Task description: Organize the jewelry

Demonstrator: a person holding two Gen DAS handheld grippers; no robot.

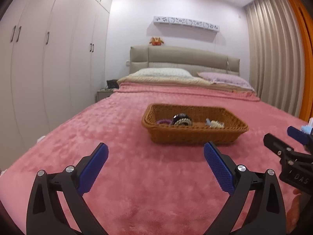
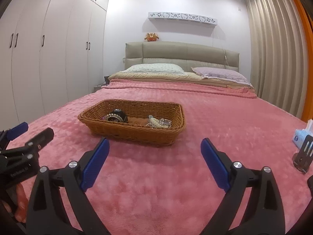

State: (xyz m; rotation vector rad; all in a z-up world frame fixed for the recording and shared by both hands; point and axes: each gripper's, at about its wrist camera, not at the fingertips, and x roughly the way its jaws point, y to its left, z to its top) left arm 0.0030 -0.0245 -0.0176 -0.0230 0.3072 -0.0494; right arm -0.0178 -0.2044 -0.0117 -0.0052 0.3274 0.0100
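I am holding the left tongs wide apart over the pink bed, gripping nothing, and just ahead of them the basket is sitting on the blanket. Inside it I am seeing a purple coil at the left, a dark bangle stack in the middle and a pale beaded piece at the right. No jewelry is lying loose on the bed, so I am judging the gathering to be done or nearly so. I am keeping the right tongs equally wide and empty, near the basket's front right. At the far right a tissue pack and a metal stand are getting cut off by the frame. The small pieces are tangling together, and I am unable to count them.
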